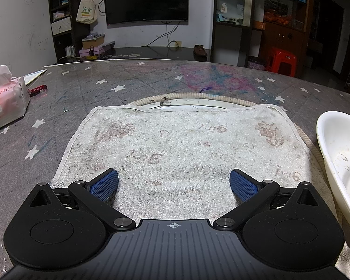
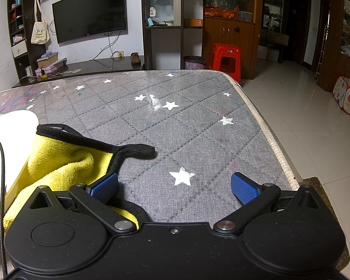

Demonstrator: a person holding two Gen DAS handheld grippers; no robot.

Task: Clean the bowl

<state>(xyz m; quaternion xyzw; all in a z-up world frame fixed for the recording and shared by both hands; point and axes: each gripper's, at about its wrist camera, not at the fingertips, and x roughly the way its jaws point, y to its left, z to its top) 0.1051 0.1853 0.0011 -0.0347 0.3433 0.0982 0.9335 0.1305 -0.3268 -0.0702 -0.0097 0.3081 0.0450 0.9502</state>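
A white bowl (image 1: pixel 338 154) with smeared residue inside lies at the right edge of the left wrist view; its outer wall (image 2: pixel 9 144) fills the left edge of the right wrist view. A yellow cloth with black trim (image 2: pixel 65 163) lies beside the bowl, under the left finger of my right gripper (image 2: pixel 175 185). That gripper is open over the grey star-patterned table, holding nothing. My left gripper (image 1: pixel 173 183) is open just above a stained white towel (image 1: pixel 175 144), which lies over a round woven mat (image 1: pixel 198 98).
A pink tissue pack (image 1: pixel 4 102), a red pen (image 1: pixel 38 89) and paper lie at the table's left. The table's right edge (image 2: pixel 263 128) drops to a tiled floor. A black cable (image 2: pixel 1 163) hangs at left. A red stool (image 2: pixel 225 59) stands beyond the table.
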